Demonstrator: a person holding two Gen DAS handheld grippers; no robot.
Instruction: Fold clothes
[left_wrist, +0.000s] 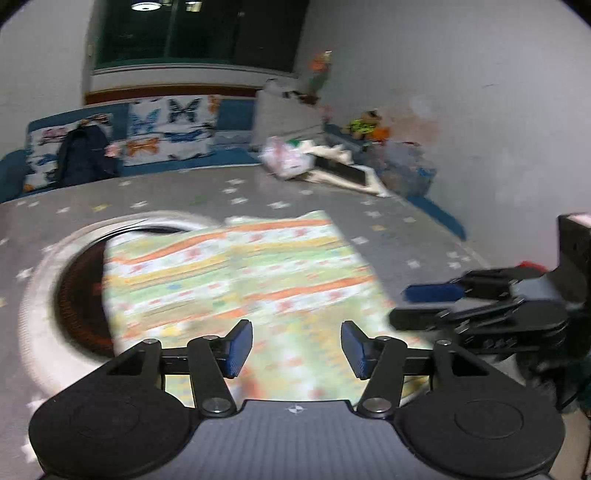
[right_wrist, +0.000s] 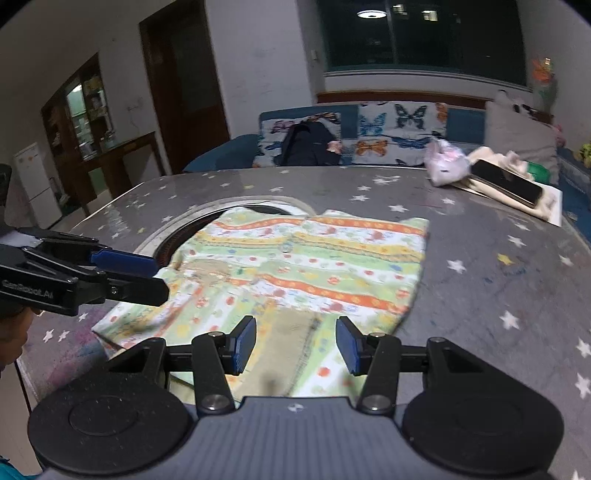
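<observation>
The striped kids' shirt (right_wrist: 295, 266) lies flat on the starry tabletop (right_wrist: 480, 258), partly over the round inset. Both tongs, left (left_wrist: 297, 349) and right (right_wrist: 295, 345), hang spread wide, holding nothing, at its near edge; neither is clearly closer.

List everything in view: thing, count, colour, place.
garment: 1, green, orange and white floral stripes, spread mid-table, far-left edge over the burner
table: 1, grey with stars
burner: 1, dark with a pale ring, set into the table
phone: 1, black, far right corner, on pale cloth
butterfly cushions: 2, white and blue, on the sofa behind
left gripper: open, over garment's near edge
right gripper: open, over garment's near edge
</observation>
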